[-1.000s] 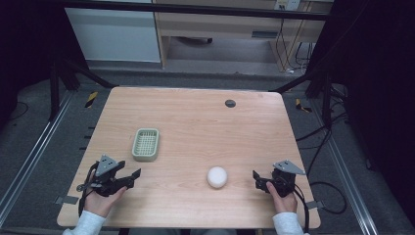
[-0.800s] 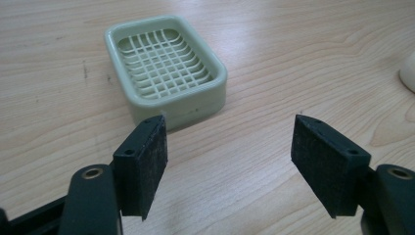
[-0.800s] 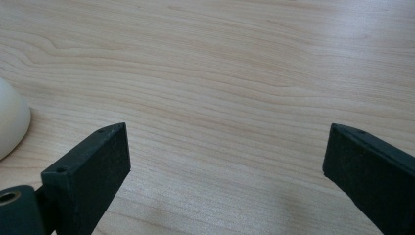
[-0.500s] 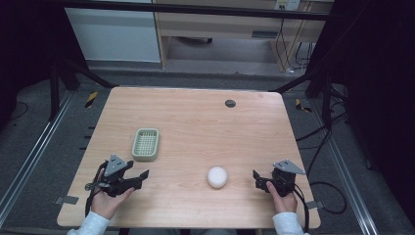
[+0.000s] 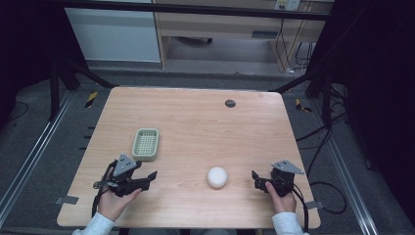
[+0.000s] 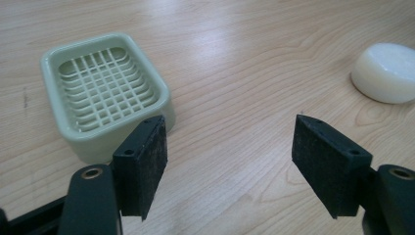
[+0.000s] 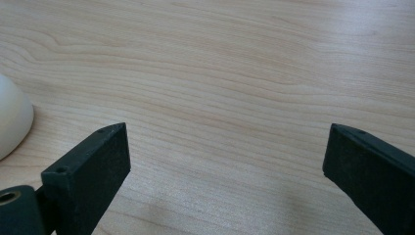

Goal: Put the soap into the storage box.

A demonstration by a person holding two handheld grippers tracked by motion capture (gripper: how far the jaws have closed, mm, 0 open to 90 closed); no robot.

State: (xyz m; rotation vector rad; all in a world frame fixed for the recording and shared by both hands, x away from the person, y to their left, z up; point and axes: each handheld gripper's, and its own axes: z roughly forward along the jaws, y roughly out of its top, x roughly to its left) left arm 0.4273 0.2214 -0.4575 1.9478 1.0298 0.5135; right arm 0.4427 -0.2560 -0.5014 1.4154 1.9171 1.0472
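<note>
Left gripper view: both tools' jaws spread, empty; round white soap bar (image 6: 386, 72) beside green slotted dish (image 6: 105, 93).

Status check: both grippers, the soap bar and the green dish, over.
Left gripper open, nothing between jaws. Right gripper open, empty. Soap bar on table, apart from green dish. Nothing lies between them.

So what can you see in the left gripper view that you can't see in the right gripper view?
The left gripper view has the green slotted tray sitting past its own gripper, and it has the white round soap whole, off to the right. The right gripper view has its own gripper with the jaws standing wider apart, and just a curved edge of that soap at the left. Both have the wooden table and two black jaws with nothing between them.
</note>
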